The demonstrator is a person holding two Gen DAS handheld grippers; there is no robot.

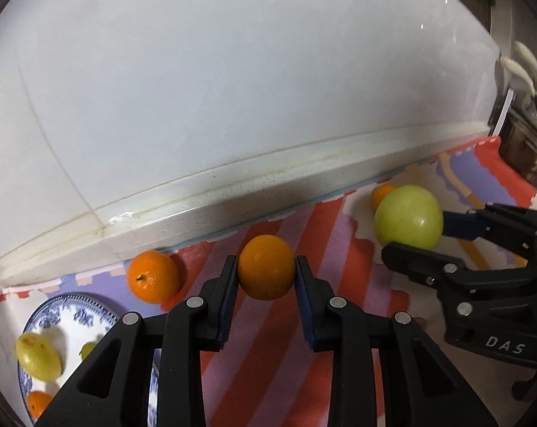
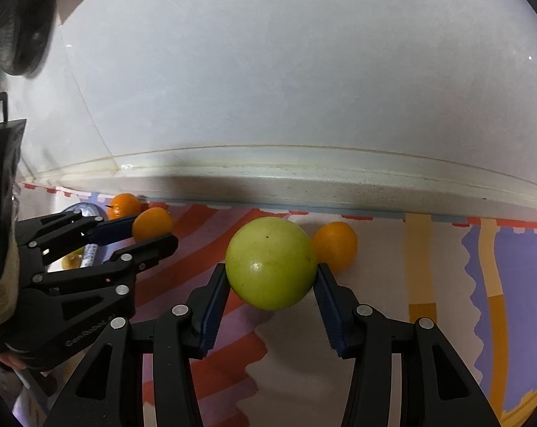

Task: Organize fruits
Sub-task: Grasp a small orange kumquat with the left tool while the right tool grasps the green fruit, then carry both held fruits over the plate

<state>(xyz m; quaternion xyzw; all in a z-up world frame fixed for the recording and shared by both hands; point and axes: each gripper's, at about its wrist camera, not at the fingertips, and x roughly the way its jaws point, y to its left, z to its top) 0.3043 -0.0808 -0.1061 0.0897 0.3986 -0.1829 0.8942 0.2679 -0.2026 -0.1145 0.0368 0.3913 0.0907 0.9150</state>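
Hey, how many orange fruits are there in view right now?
4. One in the left gripper, one by the wall ledge, one behind the green apple, one on the blue-patterned plate. More may hide under the grippers.

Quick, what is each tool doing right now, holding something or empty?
Left tool: closed on an orange.
Right tool: closed on a green apple.

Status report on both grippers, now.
Left gripper shut on orange. Right gripper shut on green apple. Plate unobstructed.
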